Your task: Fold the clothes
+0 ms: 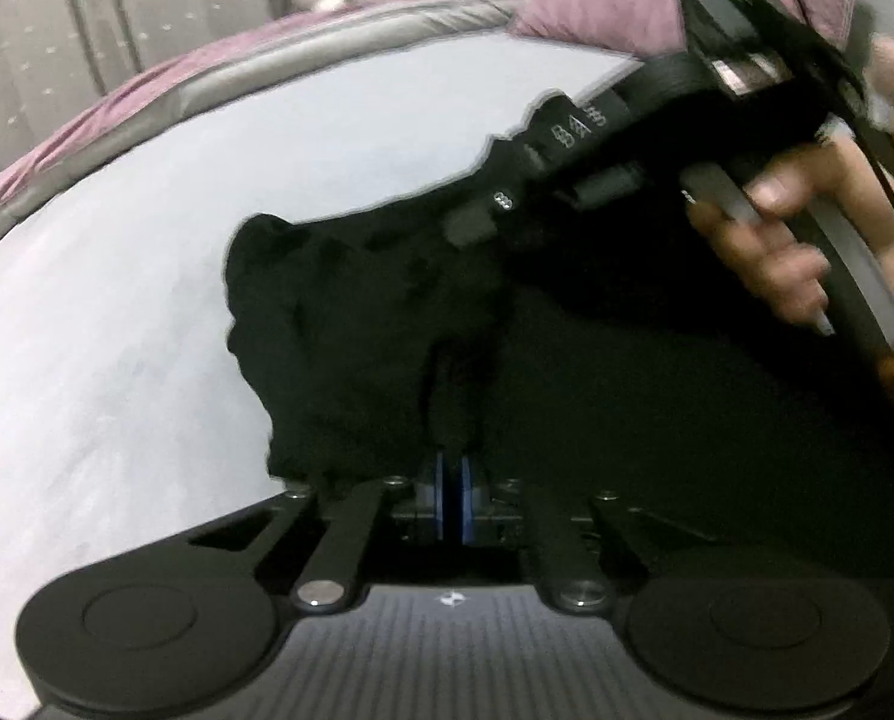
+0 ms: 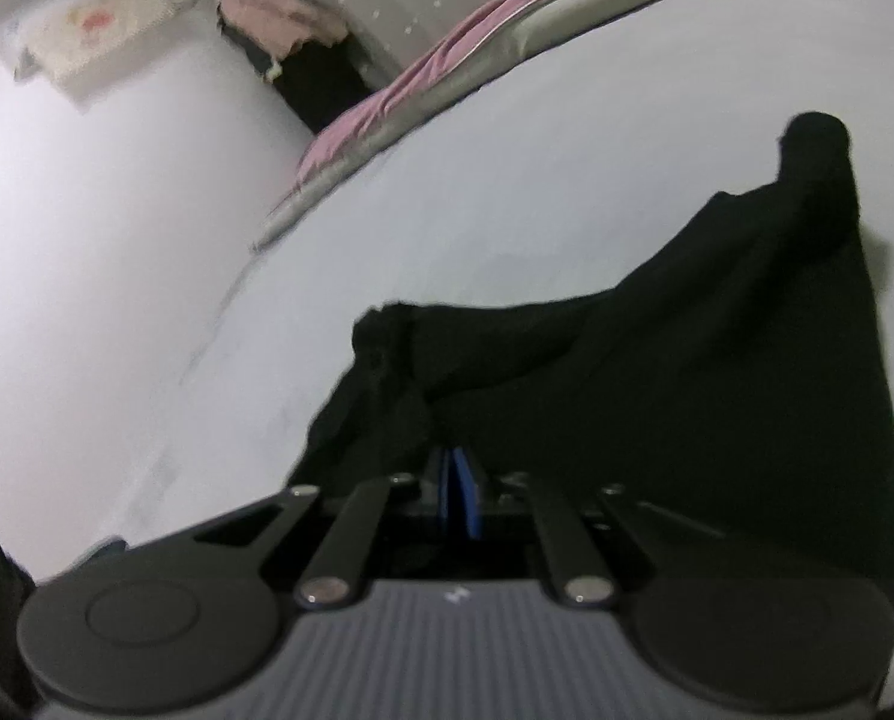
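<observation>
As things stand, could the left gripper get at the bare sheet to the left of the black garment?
Probably not at once: the left gripper is shut on the black garment and must let go first. Otherwise the way looks free, since nothing lies on the white sheet on that side.

Both grippers are black with blue pads (image 1: 454,483), silver screws (image 2: 588,591) and ribbed grey housing; the right gripper (image 1: 567,180), at two o'clock, trails a black cable (image 1: 891,192).

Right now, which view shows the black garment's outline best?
The right wrist view: the garment spreads against the white sheet, edges and a raised corner clear. In the left wrist view, the garment is a dark bunch, partly hidden by the right claw's body and the hand.
</observation>
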Action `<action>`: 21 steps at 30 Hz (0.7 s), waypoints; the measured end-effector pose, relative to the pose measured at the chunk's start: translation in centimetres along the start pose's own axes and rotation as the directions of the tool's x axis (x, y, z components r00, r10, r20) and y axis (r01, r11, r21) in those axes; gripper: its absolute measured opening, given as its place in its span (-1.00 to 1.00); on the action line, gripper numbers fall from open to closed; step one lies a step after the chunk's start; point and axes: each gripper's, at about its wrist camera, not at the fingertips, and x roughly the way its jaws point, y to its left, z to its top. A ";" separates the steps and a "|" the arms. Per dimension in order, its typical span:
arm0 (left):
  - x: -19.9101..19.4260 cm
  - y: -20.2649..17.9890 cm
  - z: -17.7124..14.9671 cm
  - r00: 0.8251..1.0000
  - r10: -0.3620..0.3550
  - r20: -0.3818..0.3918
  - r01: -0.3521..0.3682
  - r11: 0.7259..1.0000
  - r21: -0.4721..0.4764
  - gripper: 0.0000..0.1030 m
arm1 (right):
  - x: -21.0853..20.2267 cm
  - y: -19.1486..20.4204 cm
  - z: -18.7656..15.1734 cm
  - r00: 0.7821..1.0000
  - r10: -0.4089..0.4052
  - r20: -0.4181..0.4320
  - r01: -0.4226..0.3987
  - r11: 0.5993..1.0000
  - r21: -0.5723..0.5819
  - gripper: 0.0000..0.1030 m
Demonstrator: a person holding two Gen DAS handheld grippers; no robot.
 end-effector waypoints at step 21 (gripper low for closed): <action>2.7 -3.1 4.9 0.982 0.127 0.142 -0.108 0.985 -0.137 -0.18 | -0.3 0.4 1.0 0.994 0.103 0.021 -0.104 0.994 0.038 -0.89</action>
